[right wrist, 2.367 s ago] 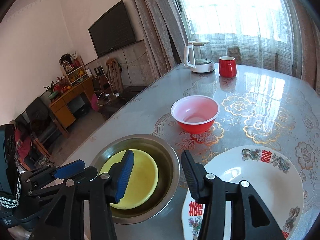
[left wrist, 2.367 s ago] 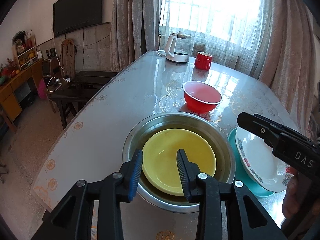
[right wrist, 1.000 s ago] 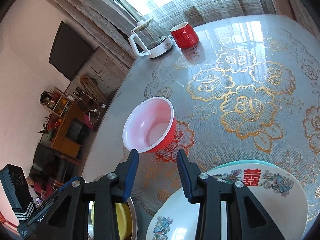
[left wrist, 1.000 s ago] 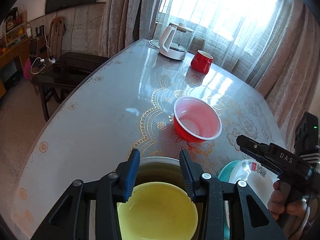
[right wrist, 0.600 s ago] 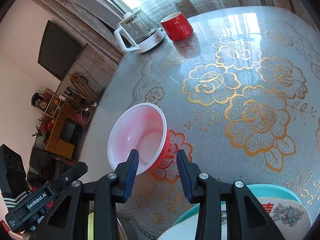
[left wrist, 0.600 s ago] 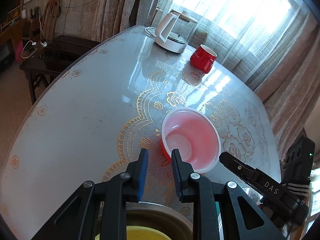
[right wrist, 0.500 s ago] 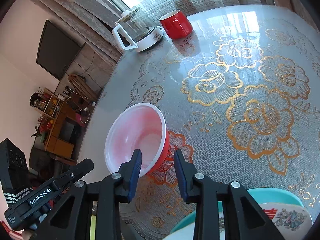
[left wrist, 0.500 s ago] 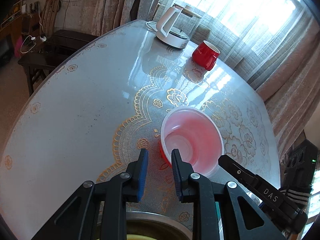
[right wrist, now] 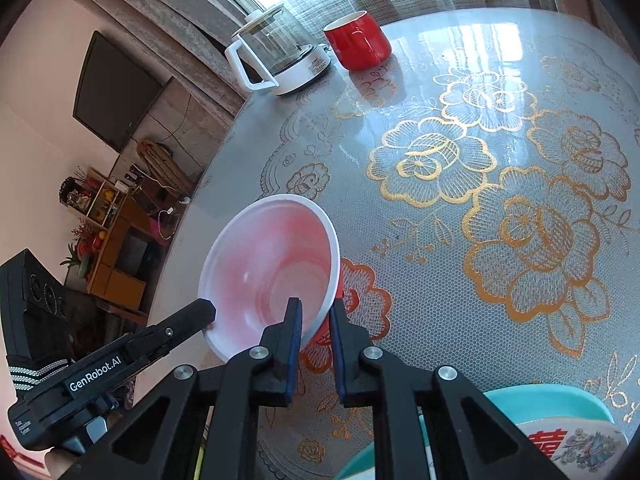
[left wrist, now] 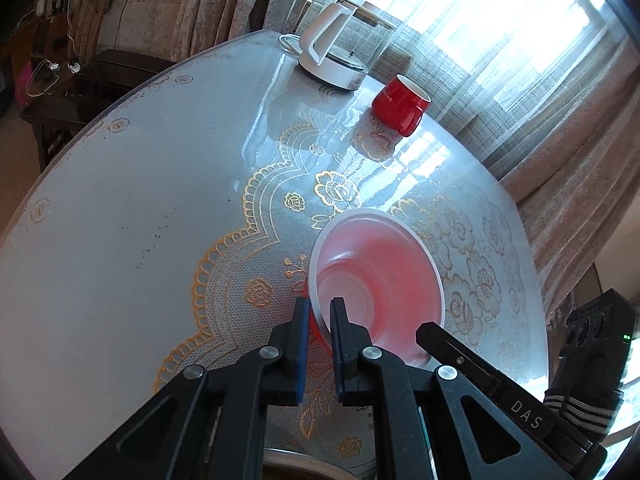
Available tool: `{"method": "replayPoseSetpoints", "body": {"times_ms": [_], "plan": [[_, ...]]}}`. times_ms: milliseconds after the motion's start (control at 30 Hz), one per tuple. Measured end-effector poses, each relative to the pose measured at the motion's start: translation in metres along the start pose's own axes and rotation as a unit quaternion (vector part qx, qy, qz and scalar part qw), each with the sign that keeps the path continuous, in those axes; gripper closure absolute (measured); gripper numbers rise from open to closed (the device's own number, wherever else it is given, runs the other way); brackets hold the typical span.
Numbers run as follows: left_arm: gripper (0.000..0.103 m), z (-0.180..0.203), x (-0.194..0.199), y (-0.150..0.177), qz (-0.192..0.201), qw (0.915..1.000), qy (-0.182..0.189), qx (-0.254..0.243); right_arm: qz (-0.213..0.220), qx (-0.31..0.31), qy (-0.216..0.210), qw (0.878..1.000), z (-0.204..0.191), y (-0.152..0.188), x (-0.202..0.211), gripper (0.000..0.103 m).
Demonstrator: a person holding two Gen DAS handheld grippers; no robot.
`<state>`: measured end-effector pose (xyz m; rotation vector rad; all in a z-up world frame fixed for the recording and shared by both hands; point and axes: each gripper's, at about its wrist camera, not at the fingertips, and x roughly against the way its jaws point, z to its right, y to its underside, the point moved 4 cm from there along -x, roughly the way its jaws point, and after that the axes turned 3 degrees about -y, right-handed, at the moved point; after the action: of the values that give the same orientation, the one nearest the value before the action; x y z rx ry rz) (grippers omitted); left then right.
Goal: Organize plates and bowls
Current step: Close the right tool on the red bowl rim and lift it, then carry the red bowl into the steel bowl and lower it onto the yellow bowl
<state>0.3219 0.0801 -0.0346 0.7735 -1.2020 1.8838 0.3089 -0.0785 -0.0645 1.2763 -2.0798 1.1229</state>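
your left gripper (left wrist: pixel 320 312) is squeezed almost closed on the near rim of the red bowl (left wrist: pixel 380 280), one finger inside and one outside. your right gripper (right wrist: pixel 314 314) pinches that rim too, its jaws nearly closed.

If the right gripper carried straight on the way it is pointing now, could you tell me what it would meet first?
The right gripper already straddles the near rim of the red bowl, one finger inside and one outside. Going on, it would probably push into the bowl's wall first; whether the pads already touch the rim is unclear.
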Motion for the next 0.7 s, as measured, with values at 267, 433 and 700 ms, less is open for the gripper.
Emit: {"method": "replayPoseSetpoints", "body": {"times_ms": [267,433,700], "plan": [[0.093,0.001,0.044,0.015,0.037,0.9991,0.008,-0.021,0.015,0.019,-0.026,0.999,-0.016,0.010,0.029,0.089],[0.093,-0.003,0.075,0.033,0.058,0.9977,0.011,-0.032,0.021,0.032,-0.049,0.998,-0.030,0.025,0.048,0.089],[0.092,-0.016,0.118,0.068,0.089,0.9955,0.003,-0.033,0.021,0.064,-0.075,0.995,-0.057,0.057,0.072,0.089]]}}
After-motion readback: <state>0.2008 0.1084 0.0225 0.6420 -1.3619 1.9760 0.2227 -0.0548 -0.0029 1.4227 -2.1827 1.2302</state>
